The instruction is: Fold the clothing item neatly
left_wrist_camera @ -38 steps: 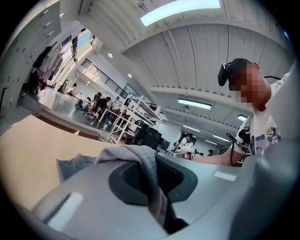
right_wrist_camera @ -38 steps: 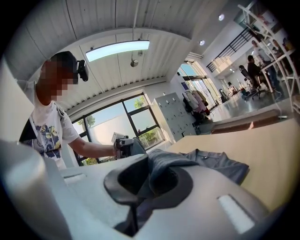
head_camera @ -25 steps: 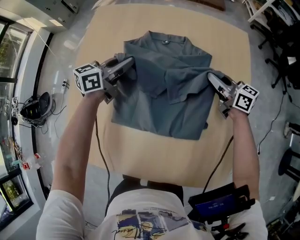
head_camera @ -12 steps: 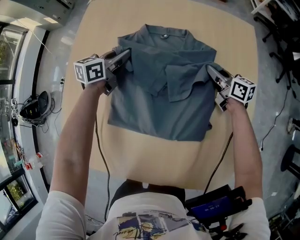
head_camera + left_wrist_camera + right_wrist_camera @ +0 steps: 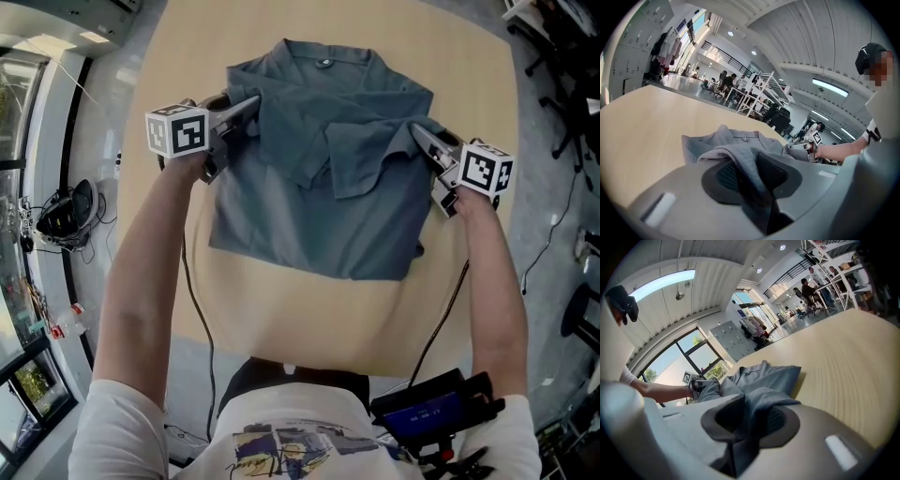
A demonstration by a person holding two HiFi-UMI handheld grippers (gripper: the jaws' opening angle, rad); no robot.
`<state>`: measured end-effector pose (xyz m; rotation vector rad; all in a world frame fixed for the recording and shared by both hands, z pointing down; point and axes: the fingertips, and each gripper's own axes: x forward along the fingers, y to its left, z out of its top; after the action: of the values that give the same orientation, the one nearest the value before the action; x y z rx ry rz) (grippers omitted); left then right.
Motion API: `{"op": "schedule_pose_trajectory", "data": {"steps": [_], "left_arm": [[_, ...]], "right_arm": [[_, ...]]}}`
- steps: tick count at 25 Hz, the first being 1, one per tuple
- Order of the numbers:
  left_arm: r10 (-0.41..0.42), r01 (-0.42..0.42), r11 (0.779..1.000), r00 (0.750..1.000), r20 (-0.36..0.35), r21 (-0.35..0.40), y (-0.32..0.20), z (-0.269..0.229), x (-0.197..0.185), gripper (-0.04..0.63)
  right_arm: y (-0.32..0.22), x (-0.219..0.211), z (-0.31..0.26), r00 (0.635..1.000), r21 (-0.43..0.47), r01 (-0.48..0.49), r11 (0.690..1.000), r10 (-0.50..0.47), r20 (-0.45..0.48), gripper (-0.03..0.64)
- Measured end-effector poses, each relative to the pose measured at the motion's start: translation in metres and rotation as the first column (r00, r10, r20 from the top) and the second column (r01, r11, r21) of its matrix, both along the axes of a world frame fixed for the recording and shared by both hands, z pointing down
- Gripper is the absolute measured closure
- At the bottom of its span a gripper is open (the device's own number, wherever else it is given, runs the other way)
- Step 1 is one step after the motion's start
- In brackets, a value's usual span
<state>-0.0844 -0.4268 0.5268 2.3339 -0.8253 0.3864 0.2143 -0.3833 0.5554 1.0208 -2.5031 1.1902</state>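
The left gripper point(image 5: 254, 101) sits at the grey shirt's point(image 5: 319, 211) left shoulder, its marker cube point(image 5: 178, 131) on the near side toward the person's hand. In the left gripper view its jaws point(image 5: 750, 177) stand partly apart, having just been opening. A ridge of shirt cloth point(image 5: 740, 161) lies draped in the gap between the dark pads point(image 5: 724, 176), and the pads do not squeeze it.

Ahead of this gripper and to its right, the shirt lies spread on the pale wooden table point(image 5: 309, 323). The collar point(image 5: 325, 62) is at the far end and the hem is nearest the person. Both sleeves are turned inward over the chest, and their loose flaps point(image 5: 352, 159) overlap between the two grippers.

The right gripper point(image 5: 418, 133) rests at the shirt's right shoulder, touching the edge of the cloth, with its marker cube point(image 5: 487, 169) behind it over the bare table. In the right gripper view its jaws point(image 5: 747, 420) are likewise partly spread and have just been opening. A fold of the grey cloth point(image 5: 759, 404) runs down between its pads point(image 5: 726, 420), slack rather than pinched. Beyond that fold the opposite gripper point(image 5: 697, 381) shows across the shirt.
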Motion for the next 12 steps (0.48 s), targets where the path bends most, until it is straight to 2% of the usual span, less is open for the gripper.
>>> {"op": "schedule_pose_trajectory", "data": {"steps": [9, 12], "left_arm": [[0.010, -0.011, 0.998, 1.000, -0.003, -0.055, -0.001, 0.017, 0.002, 0.457], [0.021, -0.019, 0.998, 1.000, 0.021, -0.067, -0.003, 0.022, 0.001, 0.453]], "right_arm": [[-0.001, -0.002, 0.001, 1.000, 0.000, -0.004, 1.000, 0.004, -0.031, 0.539], [-0.002, -0.002, 0.001, 0.999, -0.009, -0.008, 1.000, 0.008, -0.046, 0.538]]}}
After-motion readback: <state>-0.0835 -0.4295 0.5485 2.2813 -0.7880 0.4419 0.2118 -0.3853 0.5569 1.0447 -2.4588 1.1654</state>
